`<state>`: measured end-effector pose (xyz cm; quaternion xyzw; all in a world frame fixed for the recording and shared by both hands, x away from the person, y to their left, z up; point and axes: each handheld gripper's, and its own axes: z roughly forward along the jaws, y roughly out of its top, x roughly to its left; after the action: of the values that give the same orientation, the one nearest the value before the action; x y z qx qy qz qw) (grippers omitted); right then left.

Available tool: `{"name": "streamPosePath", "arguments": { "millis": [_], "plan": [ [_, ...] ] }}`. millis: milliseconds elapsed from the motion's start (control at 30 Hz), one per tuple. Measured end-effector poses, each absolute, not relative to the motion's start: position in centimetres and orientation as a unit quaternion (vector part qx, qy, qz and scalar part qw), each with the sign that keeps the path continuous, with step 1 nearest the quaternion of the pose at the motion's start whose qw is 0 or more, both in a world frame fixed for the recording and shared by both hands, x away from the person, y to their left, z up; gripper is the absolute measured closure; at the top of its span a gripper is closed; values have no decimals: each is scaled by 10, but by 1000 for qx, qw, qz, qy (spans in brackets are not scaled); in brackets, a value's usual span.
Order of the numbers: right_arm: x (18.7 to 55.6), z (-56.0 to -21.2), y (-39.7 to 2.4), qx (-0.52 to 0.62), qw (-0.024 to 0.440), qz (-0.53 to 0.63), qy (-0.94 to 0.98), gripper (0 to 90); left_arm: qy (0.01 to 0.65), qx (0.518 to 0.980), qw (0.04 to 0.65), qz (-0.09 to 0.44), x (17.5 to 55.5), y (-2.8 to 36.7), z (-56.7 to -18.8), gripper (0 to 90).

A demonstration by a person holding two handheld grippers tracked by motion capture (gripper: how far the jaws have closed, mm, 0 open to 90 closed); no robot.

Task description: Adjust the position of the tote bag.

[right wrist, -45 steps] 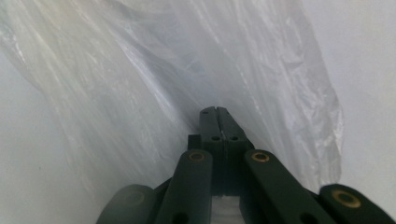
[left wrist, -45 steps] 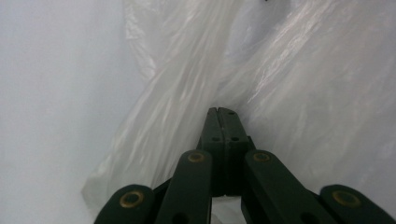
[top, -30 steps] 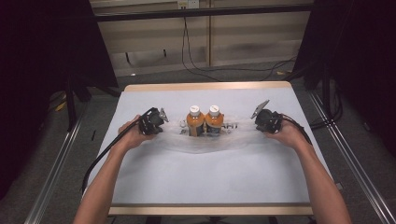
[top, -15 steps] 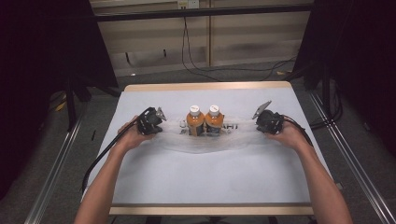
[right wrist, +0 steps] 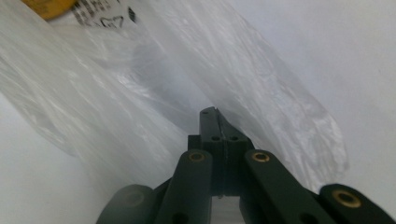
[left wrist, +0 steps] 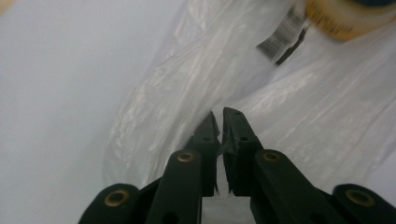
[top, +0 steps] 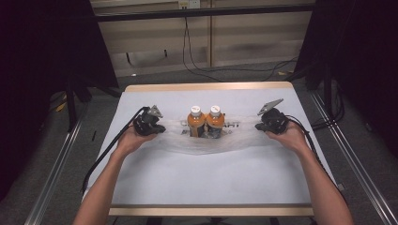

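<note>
A clear plastic bag (top: 206,138) lies stretched across the middle of the white surface (top: 206,178), with two orange bottles (top: 205,123) standing upright side by side, touching, at its centre. The left hand-held gripper (top: 157,125) sits at the bag's left end and the right hand-held gripper (top: 260,125) at its right end, each well apart from the bottles.

In the left gripper view the left hand-held gripper's (left wrist: 220,122) jaws have just been opening: a narrow slit shows between them, with a pinch of bag film (left wrist: 187,84) in it; whether the pads still press on that film is hard to tell, though it looks loosened. In the right gripper view the right hand-held gripper (right wrist: 214,114) has its jaws pressed flat together, clamped on a fold of the bag (right wrist: 140,93).

Around the bag the surface is bare: a wide strip toward the person, a narrower one beyond the bottles up to the wooden far edge (top: 206,86), and some margin outside each hand before the side edges. The bottles are the only upright things between the two hands. A black cable (top: 105,152) trails from the left hand-held gripper off the left side of the surface. Beyond the surface, cables (top: 202,65) lie on the floor.
</note>
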<state>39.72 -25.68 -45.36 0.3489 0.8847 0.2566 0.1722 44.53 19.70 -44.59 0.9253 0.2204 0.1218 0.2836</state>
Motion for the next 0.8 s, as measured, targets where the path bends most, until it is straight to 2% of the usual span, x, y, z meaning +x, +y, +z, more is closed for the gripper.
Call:
{"name": "streamPosePath", "arguments": {
  "millis": [267,467,767,800],
  "plan": [
    [390,-445,-256,349,167,317,866,900,225,896,365,118,430,205,-430,850],
    [383,-430,-257,348,160,370,846,900,224,862,443,107,411,205,-417,900],
    [387,-418,-230,325,146,398,845,900,188,863,461,82,392,176,-416,900],
    [390,-417,-225,323,145,398,846,900,181,859,473,68,388,167,-416,900]
  ]
}}
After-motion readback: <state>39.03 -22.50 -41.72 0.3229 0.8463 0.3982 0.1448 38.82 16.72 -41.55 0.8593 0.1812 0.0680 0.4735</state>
